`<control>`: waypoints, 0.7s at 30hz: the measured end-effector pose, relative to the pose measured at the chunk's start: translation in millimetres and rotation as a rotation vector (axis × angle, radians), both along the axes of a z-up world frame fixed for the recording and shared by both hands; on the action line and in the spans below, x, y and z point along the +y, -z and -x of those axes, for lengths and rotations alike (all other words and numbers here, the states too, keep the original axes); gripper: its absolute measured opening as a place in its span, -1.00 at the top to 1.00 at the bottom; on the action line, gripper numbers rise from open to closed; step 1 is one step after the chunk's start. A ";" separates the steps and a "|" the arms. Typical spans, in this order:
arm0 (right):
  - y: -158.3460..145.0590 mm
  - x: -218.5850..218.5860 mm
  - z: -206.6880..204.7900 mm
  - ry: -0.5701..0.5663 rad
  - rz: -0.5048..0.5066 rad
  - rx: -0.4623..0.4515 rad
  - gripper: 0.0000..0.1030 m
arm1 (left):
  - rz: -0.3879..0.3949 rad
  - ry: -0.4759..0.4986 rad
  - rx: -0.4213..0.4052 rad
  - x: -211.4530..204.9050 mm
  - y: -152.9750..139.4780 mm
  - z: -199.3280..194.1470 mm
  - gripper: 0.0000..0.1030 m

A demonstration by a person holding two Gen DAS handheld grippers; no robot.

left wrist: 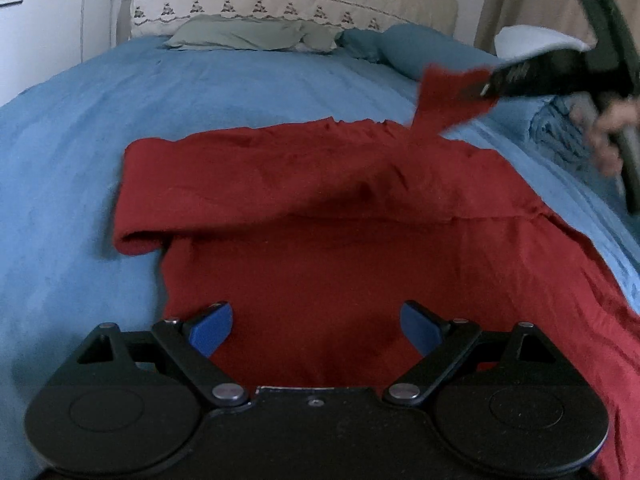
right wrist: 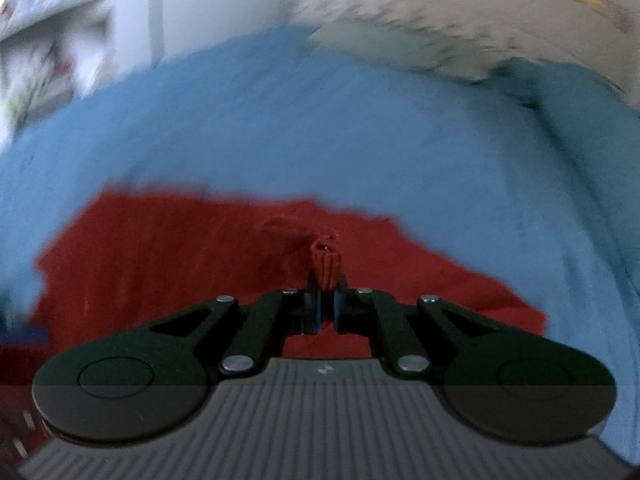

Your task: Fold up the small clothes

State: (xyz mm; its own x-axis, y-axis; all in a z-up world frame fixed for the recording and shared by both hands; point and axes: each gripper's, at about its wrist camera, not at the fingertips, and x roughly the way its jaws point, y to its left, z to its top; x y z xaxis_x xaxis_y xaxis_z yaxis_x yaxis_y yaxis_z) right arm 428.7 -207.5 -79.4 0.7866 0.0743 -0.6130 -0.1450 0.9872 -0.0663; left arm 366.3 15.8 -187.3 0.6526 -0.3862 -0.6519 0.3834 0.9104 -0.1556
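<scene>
folding the red garment [left wrist: 320, 208] on the bed [left wrist: 200, 92]: right gripper [right wrist: 327, 280] fingers pinch a bunched corner, left gripper [left wrist: 316, 324] fingers wide and empty over the near edge; carry corner across, low and taut.

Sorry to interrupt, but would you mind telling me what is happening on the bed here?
A person is folding a red garment on a blue bedspread, with a handheld gripper in each hand. The right gripper is shut on a bunched bit of the red cloth and holds that part lifted off the bed. The left gripper is open above the near part of the garment, gripping nothing. The fold is not finished.
</scene>
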 end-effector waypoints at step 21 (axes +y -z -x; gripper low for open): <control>63.0 -128.9 36.5 0.474 -0.205 0.019 -0.02 | -0.055 0.011 -0.037 -11.8 9.2 5.3 -0.95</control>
State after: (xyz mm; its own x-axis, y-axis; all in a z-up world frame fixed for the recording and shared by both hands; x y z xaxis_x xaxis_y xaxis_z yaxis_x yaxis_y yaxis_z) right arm 392.2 -336.4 -142.4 0.7516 -0.1679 -0.6379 0.3226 0.9371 0.1335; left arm 361.0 4.0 -196.5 0.6725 -0.3576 -0.6480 0.3981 0.9129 -0.0905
